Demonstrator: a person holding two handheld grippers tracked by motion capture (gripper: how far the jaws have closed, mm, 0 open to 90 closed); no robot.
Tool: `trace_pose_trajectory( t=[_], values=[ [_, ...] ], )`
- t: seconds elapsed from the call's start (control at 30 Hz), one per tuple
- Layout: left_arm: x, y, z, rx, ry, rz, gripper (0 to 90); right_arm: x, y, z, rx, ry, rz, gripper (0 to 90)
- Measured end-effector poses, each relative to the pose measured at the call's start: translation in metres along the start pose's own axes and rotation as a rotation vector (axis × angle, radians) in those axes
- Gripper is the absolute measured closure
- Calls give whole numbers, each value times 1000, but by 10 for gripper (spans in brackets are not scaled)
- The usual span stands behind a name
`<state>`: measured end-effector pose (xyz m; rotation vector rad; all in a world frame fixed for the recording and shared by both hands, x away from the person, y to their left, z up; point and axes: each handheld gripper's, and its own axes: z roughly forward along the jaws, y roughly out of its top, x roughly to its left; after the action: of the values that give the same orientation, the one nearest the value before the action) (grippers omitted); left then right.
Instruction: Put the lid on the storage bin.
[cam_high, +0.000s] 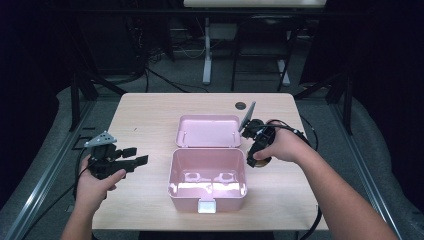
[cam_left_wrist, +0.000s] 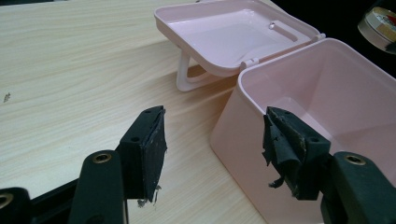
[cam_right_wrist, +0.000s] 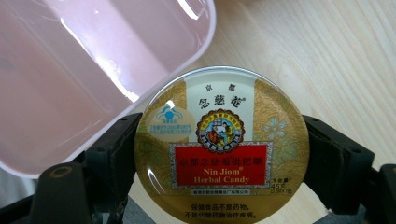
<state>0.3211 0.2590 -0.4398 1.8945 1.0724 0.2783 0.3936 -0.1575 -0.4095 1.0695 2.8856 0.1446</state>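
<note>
Here, on the light wooden table (cam_high: 145, 112), stands a pink plastic box (cam_high: 207, 179) with rounded corners and a white latch at its front. Its pink hinged lid (cam_high: 208, 131) is thrown fully back and lies flat behind it, resting on a thin pink handle that shows in the left gripper view. Inside the box, the high view shows only the bare pink floor with some moulded shapes and a bright reflection; nothing lies in it. The lid's inner side is also bare.

The right gripper (cam_high: 257, 150) is just beside the right wall of the box, near its back corner, and points downward. Its jaws are clenched on a round golden metal tin of herbal candy (cam_right_wrist: 222, 144), one jaw on each side of the tin's edge. The tin has a red label with the words "Nin Jiom Herbal Candy" and its printed face looks toward the camera of the right gripper. In that view the tin is over the table, just outside the rim of the pink box, so it is not inside the container. A small part of the same tin shows at the top right corner of the left gripper view.

The left gripper (cam_high: 131, 159) is held to the left of the box, apart from it. Its jaws are spread wide and grasp nothing; their black pads (cam_left_wrist: 154, 151) look worn and torn.
</note>
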Motion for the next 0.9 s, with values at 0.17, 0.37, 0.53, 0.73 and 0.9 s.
trace_pose_trajectory(
  t=[0.17, 0.37, 0.53, 0.73, 0.9],
  values=[
    [1, 0, 0, 3, 0, 2, 392, 6, 3, -5, -3, -5, -32, 198],
    [0, 0, 0, 3, -2, 0, 392, 14, 5, -9, -26, -2, -113, 198],
    [0, 0, 0, 4, -1, 2, 392, 18, 6, -12, -35, -2, -172, 198],
    [1, 0, 0, 5, 0, 2, 392, 28, 10, -16, -26, -3, -218, 198],
    [0, 0, 0, 4, -1, 2, 393, 38, 16, -18, -27, -2, -277, 198]
  ],
)
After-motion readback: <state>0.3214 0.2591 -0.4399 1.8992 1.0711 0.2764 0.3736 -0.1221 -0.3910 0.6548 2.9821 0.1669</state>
